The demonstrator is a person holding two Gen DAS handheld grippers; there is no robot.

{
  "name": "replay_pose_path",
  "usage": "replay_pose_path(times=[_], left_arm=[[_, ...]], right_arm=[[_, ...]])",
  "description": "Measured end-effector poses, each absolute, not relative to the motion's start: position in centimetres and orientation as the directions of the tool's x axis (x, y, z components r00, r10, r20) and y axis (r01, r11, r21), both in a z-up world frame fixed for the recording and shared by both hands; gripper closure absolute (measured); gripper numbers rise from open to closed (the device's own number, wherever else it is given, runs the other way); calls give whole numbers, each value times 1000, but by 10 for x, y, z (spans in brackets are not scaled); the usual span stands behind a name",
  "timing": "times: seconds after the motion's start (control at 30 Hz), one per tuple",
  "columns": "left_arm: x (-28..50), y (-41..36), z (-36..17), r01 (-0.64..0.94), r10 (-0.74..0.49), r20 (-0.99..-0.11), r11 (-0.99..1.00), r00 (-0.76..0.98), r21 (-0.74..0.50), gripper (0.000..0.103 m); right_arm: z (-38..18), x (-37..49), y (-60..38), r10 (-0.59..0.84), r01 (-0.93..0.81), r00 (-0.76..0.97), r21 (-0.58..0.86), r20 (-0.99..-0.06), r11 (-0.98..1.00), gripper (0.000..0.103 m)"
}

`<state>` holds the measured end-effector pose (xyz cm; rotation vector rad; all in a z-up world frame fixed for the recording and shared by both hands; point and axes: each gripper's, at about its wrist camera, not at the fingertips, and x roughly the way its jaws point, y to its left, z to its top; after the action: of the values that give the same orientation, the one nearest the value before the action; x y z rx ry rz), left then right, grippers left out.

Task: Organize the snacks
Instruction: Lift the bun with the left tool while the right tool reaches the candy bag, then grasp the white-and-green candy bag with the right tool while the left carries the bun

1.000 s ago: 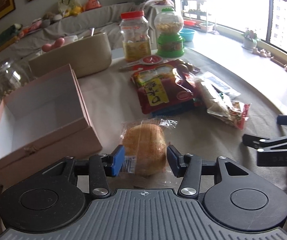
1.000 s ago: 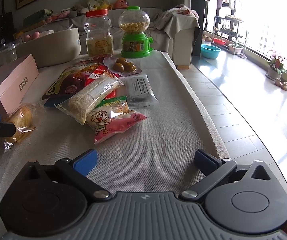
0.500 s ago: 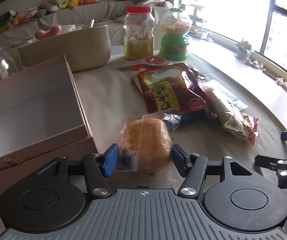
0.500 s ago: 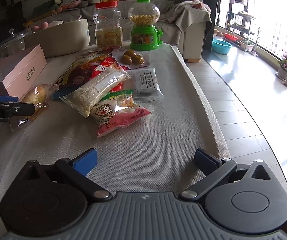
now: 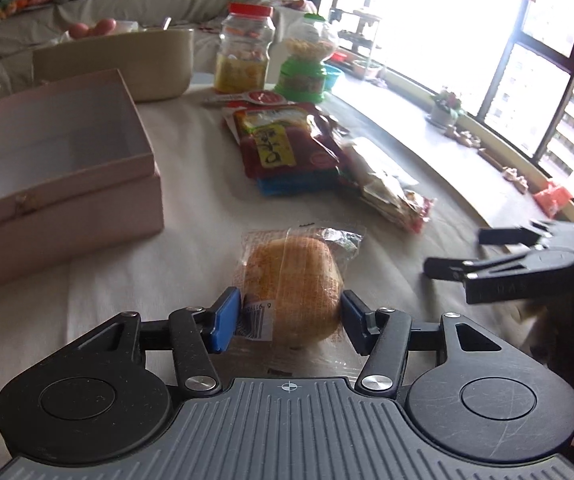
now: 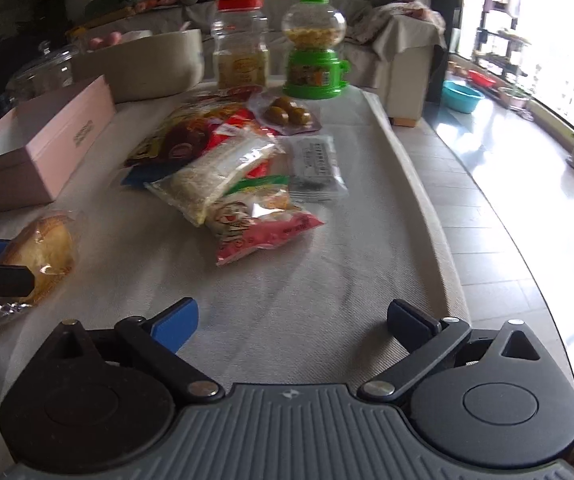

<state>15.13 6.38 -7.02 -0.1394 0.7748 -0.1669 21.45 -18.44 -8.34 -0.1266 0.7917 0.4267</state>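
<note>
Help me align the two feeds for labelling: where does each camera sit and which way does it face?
Left wrist: on the left claw, angled down the table at the wrapped bun between its closing jaws; the right claw shows at right.
Right wrist: on the right claw, closing on nothing, facing the snack pile.
Shared: bun, pink box, green dispenser.

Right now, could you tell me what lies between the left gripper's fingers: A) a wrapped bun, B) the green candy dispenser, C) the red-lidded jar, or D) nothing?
A: the wrapped bun sits between the closing jaws of the left gripper, with the pink box open beside it.
</note>
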Motion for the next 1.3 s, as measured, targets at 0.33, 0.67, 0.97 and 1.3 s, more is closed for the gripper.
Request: replay_pose_path(times=[0.33, 0.67, 0.97, 1.3], left_arm=[[163, 70, -78, 117, -255, -664, 962, 703, -246, 36], [185, 82, -86, 90, -286, -676, 946, 679, -310, 28], [173, 90, -79, 121, -327, -681, 935, 655, -333, 41], [74, 104, -52, -166, -130, -682, 921, 720, -351, 44]], right_arm=[[-62, 260, -159, 476, -581, 587, 68, -655, 811, 9], [-71, 260, -152, 406, -538, 532, 73, -743, 840, 43], [-63, 211, -132, 414, -543, 507, 92, -757, 834, 48], [-37, 178, -118, 588, -735, 303, 208, -750, 645, 48]])
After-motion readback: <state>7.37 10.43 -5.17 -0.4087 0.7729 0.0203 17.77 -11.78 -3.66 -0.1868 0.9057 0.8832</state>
